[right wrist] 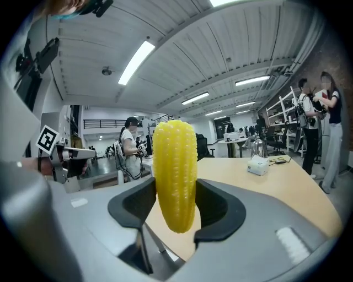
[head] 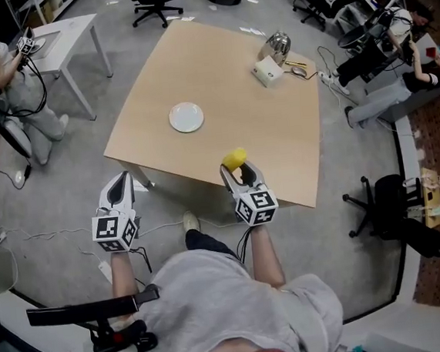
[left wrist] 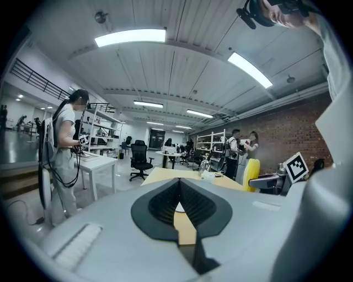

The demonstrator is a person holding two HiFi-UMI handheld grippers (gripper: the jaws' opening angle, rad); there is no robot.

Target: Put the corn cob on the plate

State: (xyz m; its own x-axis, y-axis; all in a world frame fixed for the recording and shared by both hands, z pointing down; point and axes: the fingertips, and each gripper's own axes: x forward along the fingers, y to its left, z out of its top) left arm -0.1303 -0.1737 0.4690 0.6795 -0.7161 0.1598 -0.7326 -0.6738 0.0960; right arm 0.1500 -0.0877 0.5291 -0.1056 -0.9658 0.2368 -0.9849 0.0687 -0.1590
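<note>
R tongs [head: 239, 171] clamp 1 corn cob [right wrist: 175, 176]; 1 plate [head: 186, 117].

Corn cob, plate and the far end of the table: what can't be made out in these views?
- Corn cob: the head view shows only its top; the right gripper hides the rest.
- Plate: not seen in the right gripper view, probably behind the cob and jaws.
- Shiny object and white box at the table's far end: too small to identify in any view.
</note>
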